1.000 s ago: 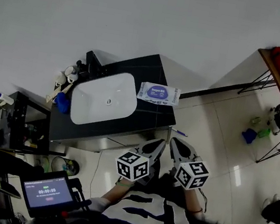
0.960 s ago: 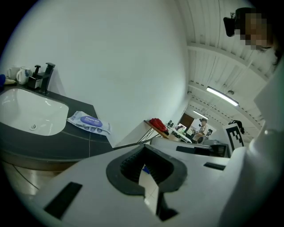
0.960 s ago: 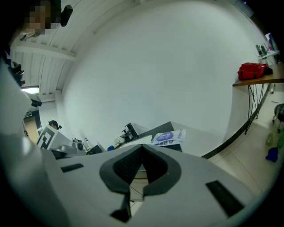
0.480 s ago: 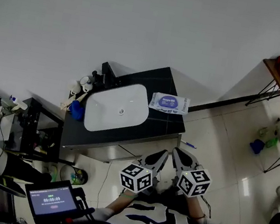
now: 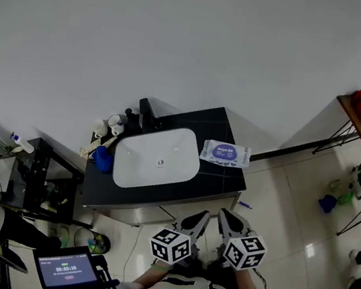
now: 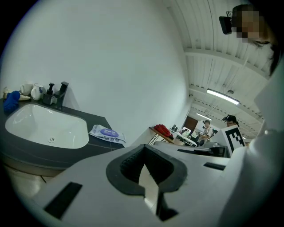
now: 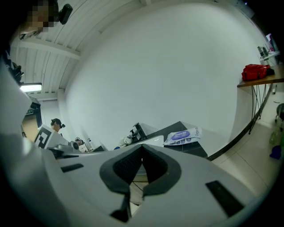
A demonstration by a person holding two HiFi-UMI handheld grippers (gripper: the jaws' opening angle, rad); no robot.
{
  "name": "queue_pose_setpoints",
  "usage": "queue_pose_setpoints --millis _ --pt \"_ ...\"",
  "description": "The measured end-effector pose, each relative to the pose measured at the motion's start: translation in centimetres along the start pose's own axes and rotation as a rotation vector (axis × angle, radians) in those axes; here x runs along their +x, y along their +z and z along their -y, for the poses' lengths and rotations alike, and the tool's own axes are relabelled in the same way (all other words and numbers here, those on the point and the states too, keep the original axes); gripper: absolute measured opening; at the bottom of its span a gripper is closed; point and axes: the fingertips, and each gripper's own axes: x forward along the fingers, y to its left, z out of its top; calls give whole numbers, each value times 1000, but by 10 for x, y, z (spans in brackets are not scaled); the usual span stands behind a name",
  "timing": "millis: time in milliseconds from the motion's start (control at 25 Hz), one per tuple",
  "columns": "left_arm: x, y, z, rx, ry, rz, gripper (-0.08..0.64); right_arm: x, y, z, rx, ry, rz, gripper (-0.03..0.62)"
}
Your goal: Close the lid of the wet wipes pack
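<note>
Both the left claw (image 5: 198, 218) and the right claw (image 5: 227, 218) are shut and empty, and the wipes pack (image 5: 226, 153) could be bumped sideways off the surface (image 5: 227, 178).

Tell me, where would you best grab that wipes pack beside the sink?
Probably from above, pinching the end away from the sink: the pack lies flat on the counter, so only its edges offer purchase.

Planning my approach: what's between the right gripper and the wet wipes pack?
Head view: from right gripper, floor tiles with a small pen-like item, then bare dark countertop up to the wet wipes pack.
</note>
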Motion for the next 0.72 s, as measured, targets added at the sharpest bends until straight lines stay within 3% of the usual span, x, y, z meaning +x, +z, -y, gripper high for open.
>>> queue_pose_setpoints --millis 720 --pt "-17 7 -20 6 -76 -18 0 -3 4 -11 11 -111 66 -2"
